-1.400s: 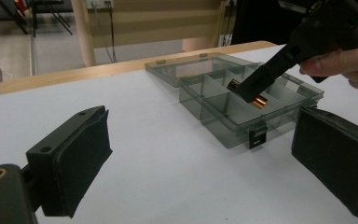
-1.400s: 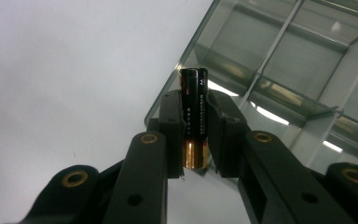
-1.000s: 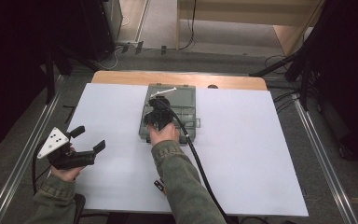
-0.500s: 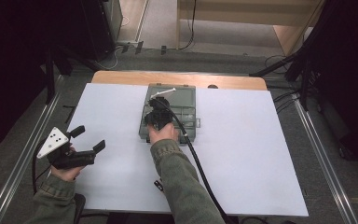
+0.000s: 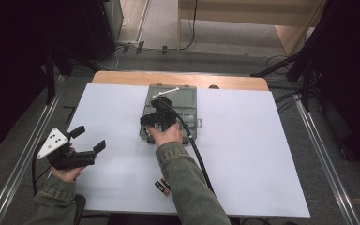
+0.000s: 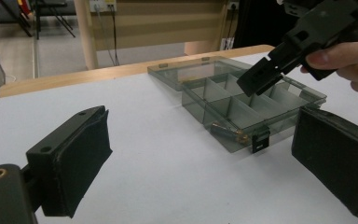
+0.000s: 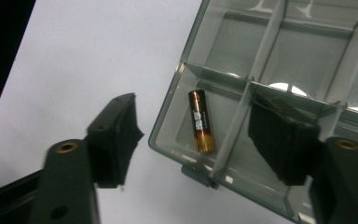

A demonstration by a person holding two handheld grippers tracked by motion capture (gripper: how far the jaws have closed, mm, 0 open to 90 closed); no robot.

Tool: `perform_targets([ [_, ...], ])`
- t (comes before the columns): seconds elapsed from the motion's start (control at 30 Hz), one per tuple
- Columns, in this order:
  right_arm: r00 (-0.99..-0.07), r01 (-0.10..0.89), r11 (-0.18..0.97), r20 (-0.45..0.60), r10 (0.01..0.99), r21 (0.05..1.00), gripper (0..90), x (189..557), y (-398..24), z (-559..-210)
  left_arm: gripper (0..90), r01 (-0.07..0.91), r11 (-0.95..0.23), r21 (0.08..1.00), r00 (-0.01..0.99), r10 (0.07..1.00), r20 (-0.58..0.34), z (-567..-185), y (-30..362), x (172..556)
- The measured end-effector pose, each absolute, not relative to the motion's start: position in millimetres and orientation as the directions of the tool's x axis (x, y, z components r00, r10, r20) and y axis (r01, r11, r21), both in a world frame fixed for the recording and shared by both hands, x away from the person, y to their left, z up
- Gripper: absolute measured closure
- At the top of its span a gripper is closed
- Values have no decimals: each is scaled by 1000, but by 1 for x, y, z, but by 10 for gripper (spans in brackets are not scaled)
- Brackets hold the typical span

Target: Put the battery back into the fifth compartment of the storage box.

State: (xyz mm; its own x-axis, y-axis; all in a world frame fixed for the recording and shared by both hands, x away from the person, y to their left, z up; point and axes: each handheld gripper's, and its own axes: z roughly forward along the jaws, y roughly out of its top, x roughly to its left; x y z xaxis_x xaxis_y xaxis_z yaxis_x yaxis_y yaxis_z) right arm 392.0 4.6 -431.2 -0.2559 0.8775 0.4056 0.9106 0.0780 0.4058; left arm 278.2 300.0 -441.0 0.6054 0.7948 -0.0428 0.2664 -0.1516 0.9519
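- Battery (image 7: pixel 201 121), gold and black, lying flat in the near corner compartment of the organiser box (image 7: pixel 279 70), close to the box's outer wall and free of both jaws.
- Seen again from the left gripper view as a small gold cylinder (image 6: pixel 228 132) behind the clear front wall, just beside the latch.
- Organiser box (image 5: pixel 187 110) of smoky clear plastic, divided into compartments, lid swung open toward the far side, resting on the white table (image 5: pixel 243 154) near its far middle.
- Right gripper (image 5: pixel 157 123) poised over the near left corner of the box, jaws just parted and standing wide, nothing between the pads; one jaw outside the box wall, the other over a divider, with the battery below the gap.
- From the left gripper view, the right gripper (image 6: pixel 279 65) hanging above the compartments, fingers of the hand wrapped round its body.
- Left gripper (image 5: pixel 86 140) held at the left edge of the table, well apart from the box, jaws spread wide and empty, pointing across the white surface toward the box.
- Two more batteries (image 5: pixel 162 187) lying on the table near its front edge, just beside the right sleeve (image 5: pixel 187 187).
- Wooden strip (image 5: pixel 122 78) showing along the table's far edge.
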Motion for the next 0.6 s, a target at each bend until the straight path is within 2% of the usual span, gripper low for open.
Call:
perform_targets([
  [0.17, -296, 897, 130, 356, 886, 421, 151, 381, -1, -427, 47, 266, -150, 952, 606, 795, -44, -441, 299, 278],
  [0.27, -317, 892, 160, 334, 888, 423, 113, 376, -5, -425, 47, 265, -150, 952, 605, 795, -43, -441, 299, 278],
  [0.33, -322, 895, 181, 309, 895, 408, 3, 372, -8, -424, 47, 264, -151, 952, 604, 796, -41, -441, 300, 278],
  [0.6, -391, 873, 285, 217, 895, 396, 0, 345, -16, -421, 47, 265, -154, 952, 604, 796, -40, -442, 299, 278],
])
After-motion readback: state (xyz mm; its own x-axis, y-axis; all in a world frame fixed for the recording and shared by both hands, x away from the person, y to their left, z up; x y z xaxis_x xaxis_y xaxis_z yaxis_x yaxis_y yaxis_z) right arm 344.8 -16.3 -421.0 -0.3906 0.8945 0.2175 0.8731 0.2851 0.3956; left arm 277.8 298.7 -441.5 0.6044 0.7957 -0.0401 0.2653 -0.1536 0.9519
